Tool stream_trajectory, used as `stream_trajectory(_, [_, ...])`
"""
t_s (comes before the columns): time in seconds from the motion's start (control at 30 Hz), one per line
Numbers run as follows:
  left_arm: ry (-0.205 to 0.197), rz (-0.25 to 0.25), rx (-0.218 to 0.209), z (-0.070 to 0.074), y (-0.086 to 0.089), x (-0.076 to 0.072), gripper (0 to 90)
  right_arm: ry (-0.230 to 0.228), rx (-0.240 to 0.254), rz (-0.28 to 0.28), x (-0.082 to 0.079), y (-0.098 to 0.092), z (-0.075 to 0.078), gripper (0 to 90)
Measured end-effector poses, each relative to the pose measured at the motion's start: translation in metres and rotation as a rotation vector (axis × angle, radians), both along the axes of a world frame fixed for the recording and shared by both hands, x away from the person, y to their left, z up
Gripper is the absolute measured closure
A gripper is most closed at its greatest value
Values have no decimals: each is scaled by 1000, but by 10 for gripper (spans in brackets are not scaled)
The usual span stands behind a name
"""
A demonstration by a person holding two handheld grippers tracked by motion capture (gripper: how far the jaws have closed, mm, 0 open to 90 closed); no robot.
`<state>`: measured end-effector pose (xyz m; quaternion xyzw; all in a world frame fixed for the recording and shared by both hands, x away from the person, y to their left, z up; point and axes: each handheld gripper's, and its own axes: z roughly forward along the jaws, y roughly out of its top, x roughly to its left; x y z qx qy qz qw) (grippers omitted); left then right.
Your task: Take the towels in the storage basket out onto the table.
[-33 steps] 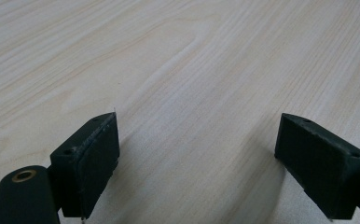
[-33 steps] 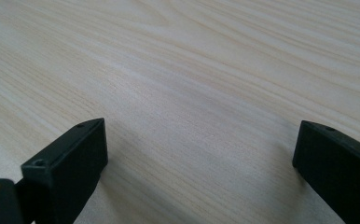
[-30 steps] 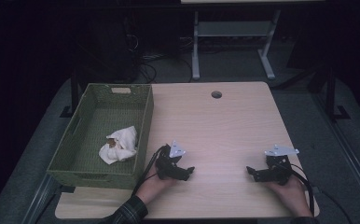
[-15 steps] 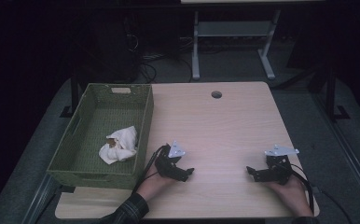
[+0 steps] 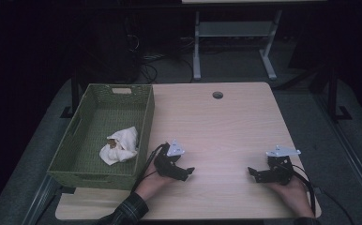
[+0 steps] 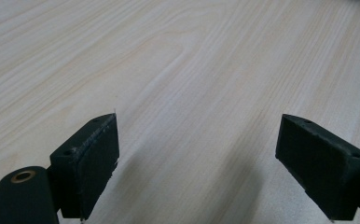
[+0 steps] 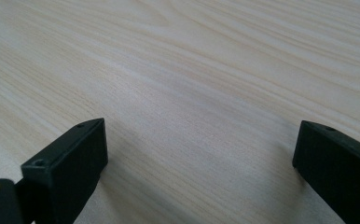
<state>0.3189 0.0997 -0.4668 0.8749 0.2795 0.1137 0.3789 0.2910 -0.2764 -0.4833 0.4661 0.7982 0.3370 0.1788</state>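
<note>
- So, I have my left gripper (image 5: 184,169) on the table (image 5: 226,126) just right of the green basket (image 5: 83,176), jaws wide apart with nothing between them; in the left gripper view I see bare wood grain in the gap.
- My right gripper (image 5: 255,174) sits well apart from it, near the table's right front corner, jaws spread too and empty; the right gripper view shows plain tabletop between the black pads (image 7: 71,168).
- The thing nearest my hands is the crumpled white cloth (image 5: 119,145), which lies inside the basket on its floor, close to the right wall and toward the front half. It has a small brownish patch on top; I cannot tell what that is.
- To my eye the cloth is already where it belongs, since the basket holds it and the tabletop carries nothing else I could pick up. I judge the putting-away part done.
- What is left looks small: both grippers rest low at the front edge, facing each other across bare wood, which reads to me as a parked pose at the end of the job.
- If more is wanted, it would be reaching my left gripper back over the basket wall for the cloth, as that side is just beside it.
</note>
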Motion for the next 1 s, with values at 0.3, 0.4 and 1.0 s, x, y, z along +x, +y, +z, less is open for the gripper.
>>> stream_trajectory(0.3, [3, -1, -17, 5, 3, -2, 130, 0, 0, 0, 0, 0, 0, 27])
stream_trajectory(0.4, [9, 1, -16, 6, 4, -2, 131, 1, 0, -1, 0, 0, 0, 26])
stream_trajectory(1.0, [4, 20, -29, 24, 5, -3, 131, 2, -1, 2, 1, 0, 0, 26])
